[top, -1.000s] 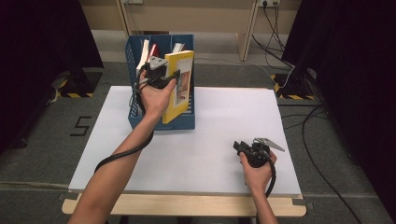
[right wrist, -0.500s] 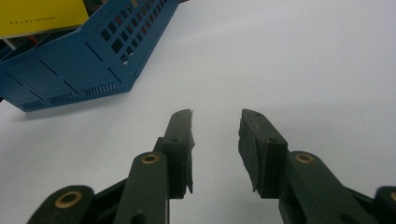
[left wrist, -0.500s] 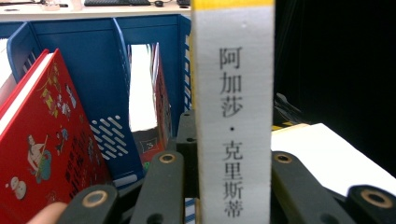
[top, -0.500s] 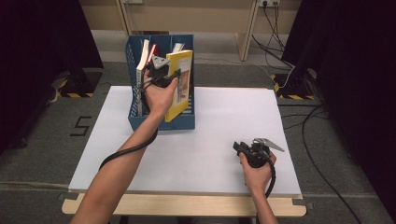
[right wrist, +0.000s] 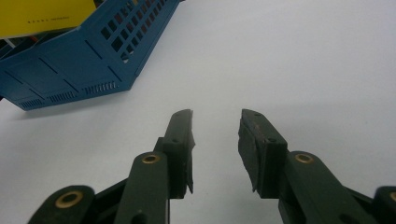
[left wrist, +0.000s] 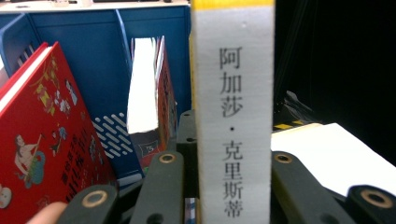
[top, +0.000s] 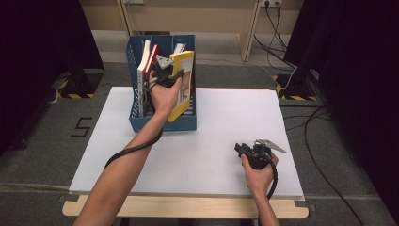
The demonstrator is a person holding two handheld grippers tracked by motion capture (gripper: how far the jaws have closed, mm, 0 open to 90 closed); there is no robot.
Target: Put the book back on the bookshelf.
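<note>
A yellow book (top: 184, 80) with a white spine (left wrist: 233, 116) stands tilted in the right part of the blue file rack (top: 162, 123). My left gripper (top: 164, 70) is shut on it from the spine side, with the spine between the jaws in the left gripper view (left wrist: 224, 158). A red book (left wrist: 42, 135) and another book with white page edges (left wrist: 144, 88) lean in the rack to its left. My right gripper (top: 241, 149) rests low over the white table (top: 221, 117) near the front right, open with nothing between its fingers (right wrist: 215, 135).
The rack (right wrist: 79, 60) stands at the table's back left, far from the right gripper. The table's right edge drops to a grey floor with cables (top: 301, 113). Dark curtains hang on both sides.
My left hand has edged slightly toward the back of the rack with the yellow book still gripped. The right gripper has stayed where it was.
</note>
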